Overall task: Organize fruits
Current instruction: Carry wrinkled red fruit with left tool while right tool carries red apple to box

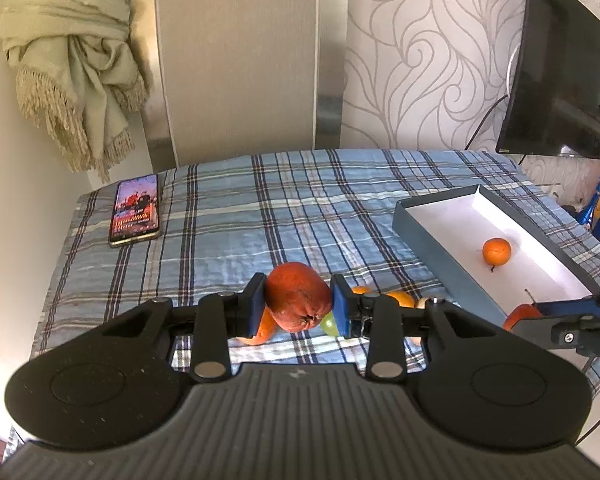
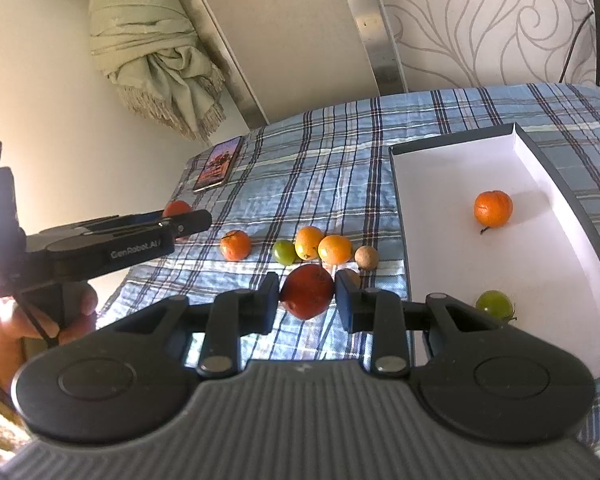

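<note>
Left gripper (image 1: 298,306) clamped on wrinkled red fruit (image 1: 297,298), lifted clear of pile for transfer. Right gripper (image 2: 307,295) closed on red apple (image 2: 307,296), just left of box (image 2: 540,152). Loose fruits left of box; orange (image 2: 493,208) and green fruit (image 2: 494,303) already inside.

Both views are bright with daylight. In the right wrist view a hard sunlit patch crosses the box (image 2: 540,240) floor, and the orange (image 2: 493,208) there throws a shadow toward the far right wall. The left wall glows warm and nearly washed out. Fisheye bending is strong: the metal strips (image 2: 376,28) lean and curve, and the TV (image 1: 564,80) edge bows. Dark vignette fills the corners. The hand (image 2: 27,332) at the left edge is blurred and overexposed. The phone (image 1: 135,210) screen is lit and readable only as color. The cloth (image 1: 300,200) stays sharp mid-frame.
</note>
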### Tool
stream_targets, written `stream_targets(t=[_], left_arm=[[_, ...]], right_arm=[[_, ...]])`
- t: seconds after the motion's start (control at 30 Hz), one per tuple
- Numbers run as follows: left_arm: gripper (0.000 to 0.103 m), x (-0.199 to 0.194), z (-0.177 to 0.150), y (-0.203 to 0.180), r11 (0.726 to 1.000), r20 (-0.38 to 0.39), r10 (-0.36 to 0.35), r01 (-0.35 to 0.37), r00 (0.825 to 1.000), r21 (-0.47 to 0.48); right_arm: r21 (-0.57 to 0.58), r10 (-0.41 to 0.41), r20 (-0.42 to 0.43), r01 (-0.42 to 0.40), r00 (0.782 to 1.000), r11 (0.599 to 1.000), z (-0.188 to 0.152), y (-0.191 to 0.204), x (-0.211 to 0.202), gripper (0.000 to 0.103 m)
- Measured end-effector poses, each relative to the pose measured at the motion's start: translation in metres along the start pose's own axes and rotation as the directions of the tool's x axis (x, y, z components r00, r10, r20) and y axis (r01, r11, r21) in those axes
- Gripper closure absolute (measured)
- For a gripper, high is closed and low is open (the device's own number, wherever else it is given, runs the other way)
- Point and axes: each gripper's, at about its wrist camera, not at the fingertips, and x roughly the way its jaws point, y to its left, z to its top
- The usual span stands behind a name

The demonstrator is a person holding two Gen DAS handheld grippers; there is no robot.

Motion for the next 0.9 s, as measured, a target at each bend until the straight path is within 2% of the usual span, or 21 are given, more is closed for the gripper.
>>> stream_targets(t=[0.23, 0.53, 0.9], left_arm=[[0.063, 0.003, 0.003, -0.007, 1.0, -0.01, -0.011, 0.011, 1.0, -0.01], [0.063, 0.0, 0.008, -0.018, 1.0, 0.013, -0.016, 0.016, 1.0, 0.013], [0.063, -0.002, 0.007, -0.037, 0.999, 0.013, -0.036, 0.036, 0.999, 0.041]], right_arm=[[0.009, 0.032, 0.008, -0.032, 0.999, 0.999, -0.003, -0.003, -0.001, 0.07], [0.025, 0.047, 0.037, -0.048, 0.998, 0.999, -0.001, -0.011, -0.009, 0.07], [0.048, 0.035, 0.062, -0.038, 0.997, 0.998, -0.005, -0.02, -0.024, 0.07]])
